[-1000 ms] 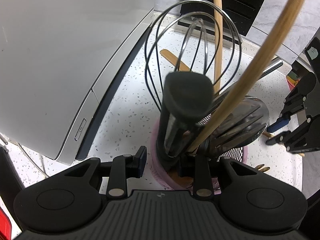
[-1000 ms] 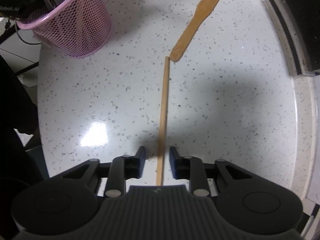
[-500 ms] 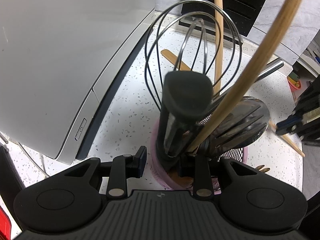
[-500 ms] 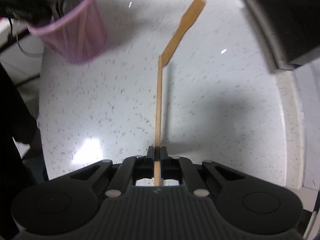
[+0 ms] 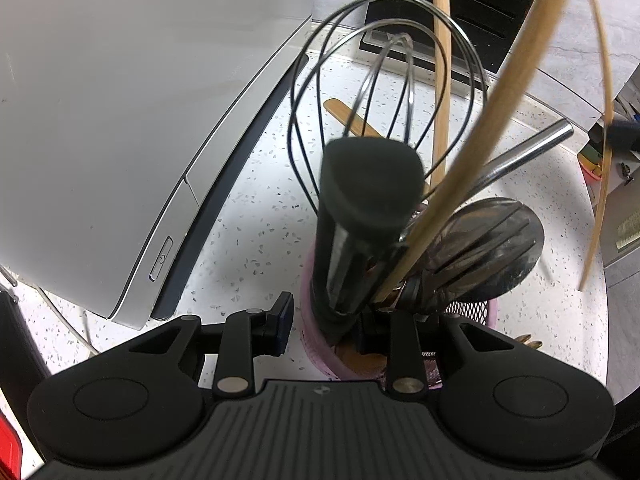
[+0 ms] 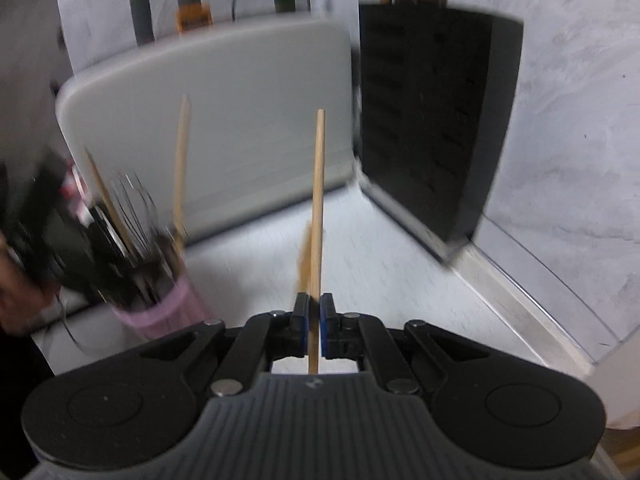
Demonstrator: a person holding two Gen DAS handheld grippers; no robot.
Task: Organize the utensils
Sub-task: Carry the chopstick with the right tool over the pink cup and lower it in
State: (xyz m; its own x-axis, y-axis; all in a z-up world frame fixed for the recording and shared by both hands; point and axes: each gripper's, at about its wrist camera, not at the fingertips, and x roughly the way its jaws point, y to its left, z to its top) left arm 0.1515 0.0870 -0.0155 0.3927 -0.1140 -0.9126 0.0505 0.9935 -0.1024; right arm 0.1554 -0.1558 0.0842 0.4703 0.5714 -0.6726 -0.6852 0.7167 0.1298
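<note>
Right hand-held gripper: pads pressed together on a thin wooden chopstick, pinched near its lower end, the stick rising toward 12 o'clock clear of the counter.
Left hand-held gripper: partly closed across the rim of the pink mesh holder, one finger outside, one inside, steadying it.
Holder contents: whisk, black handle, slotted spatula, wooden sticks; crowded.
Holder from the right view: at 9 o'clock of the held chopstick, well apart, blurred.
Still on the counter: a flat wooden spatula, seen through the whisk wires.
Behind: grey appliance, black slotted rack.
Risk: the long stick held by one end may pivot in the pads; its tip may snag the whisk wires or miss the crowded opening.
Risk: a hard push could tip the holder if the left grip slips.
</note>
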